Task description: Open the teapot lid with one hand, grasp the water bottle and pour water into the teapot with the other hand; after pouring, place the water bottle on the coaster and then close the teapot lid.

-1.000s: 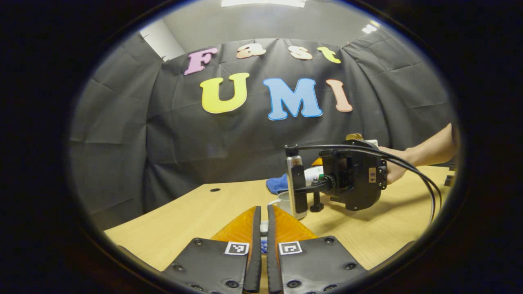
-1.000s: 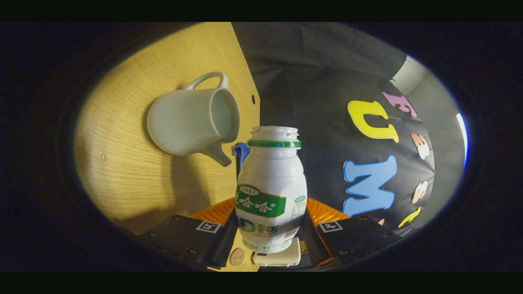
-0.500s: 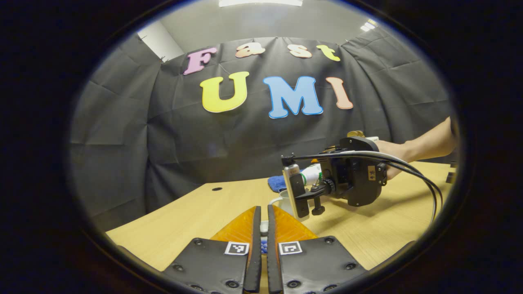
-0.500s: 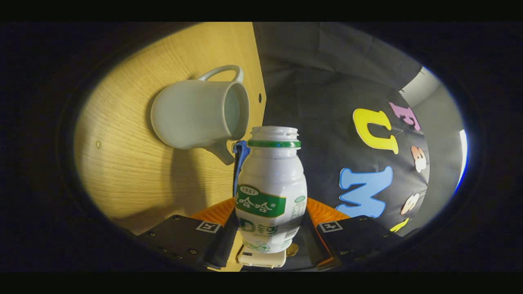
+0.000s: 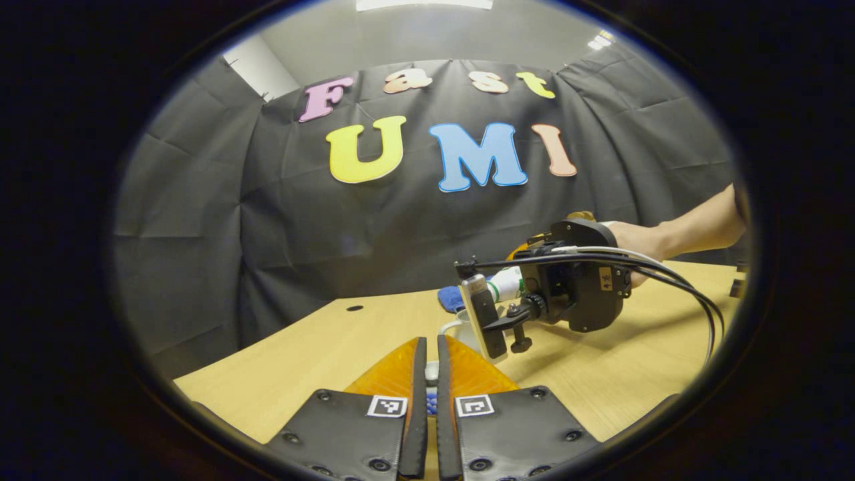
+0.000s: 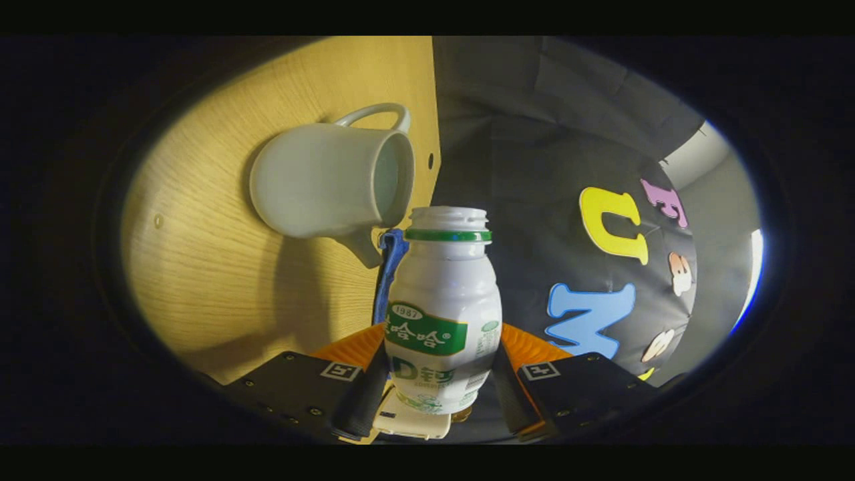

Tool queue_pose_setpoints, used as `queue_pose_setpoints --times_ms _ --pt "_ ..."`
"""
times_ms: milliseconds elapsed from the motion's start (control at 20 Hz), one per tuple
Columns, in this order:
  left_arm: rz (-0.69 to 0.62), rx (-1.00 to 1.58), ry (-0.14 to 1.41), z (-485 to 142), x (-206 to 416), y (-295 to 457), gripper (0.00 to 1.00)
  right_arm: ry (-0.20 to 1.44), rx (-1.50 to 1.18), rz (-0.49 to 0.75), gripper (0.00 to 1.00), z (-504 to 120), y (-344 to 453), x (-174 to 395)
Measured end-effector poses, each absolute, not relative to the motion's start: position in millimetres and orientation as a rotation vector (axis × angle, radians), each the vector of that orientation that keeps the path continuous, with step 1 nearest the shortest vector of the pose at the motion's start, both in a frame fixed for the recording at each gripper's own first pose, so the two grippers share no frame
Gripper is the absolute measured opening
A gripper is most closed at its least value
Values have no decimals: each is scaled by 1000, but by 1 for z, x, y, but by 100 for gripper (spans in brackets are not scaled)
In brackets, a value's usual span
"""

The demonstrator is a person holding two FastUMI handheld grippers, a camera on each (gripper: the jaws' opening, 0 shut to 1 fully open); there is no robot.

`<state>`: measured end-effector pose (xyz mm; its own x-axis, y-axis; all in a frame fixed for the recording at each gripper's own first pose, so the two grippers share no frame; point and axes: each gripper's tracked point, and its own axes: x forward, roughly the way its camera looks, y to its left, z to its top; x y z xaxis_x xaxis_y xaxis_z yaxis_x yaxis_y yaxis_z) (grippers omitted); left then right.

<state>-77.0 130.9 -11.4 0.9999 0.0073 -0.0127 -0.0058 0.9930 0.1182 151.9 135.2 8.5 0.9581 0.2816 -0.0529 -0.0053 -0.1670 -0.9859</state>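
My right gripper is shut on the white water bottle, which has a green neck ring and no cap. The bottle is tipped sideways, its mouth close to the rim of the white teapot. The teapot stands on the wooden table with its lid off, and its spout points toward the bottle. In the left gripper view the right gripper hovers over the teapot with the bottle in it. My left gripper is shut on a small white piece, apparently the teapot lid, mostly hidden by the fingers.
A blue coaster lies on the table just behind the teapot, and its edge shows behind the bottle. A person's hand and forearm hold the right gripper, with cables trailing from it. A small hole marks the tabletop.
The right gripper has risen a little and tipped the bottle further toward the teapot, whose rim now lies closer to the bottle's mouth. The left gripper has stayed put.
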Motion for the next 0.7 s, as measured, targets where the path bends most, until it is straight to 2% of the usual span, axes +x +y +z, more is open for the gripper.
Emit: queue_pose_setpoints --times_ms 450,500,550,700 --pt "7 130 5 -6 -79 130 12 -284 -1821 232 72 21 138 153" --pt "6 132 3 -6 -81 129 17 -287 -1823 232 72 20 139 152" --pt "8 136 3 -5 -81 129 13 -293 -1827 231 72 24 139 153" --pt "11 141 1 -5 -83 131 12 -311 -1844 223 72 32 142 154"
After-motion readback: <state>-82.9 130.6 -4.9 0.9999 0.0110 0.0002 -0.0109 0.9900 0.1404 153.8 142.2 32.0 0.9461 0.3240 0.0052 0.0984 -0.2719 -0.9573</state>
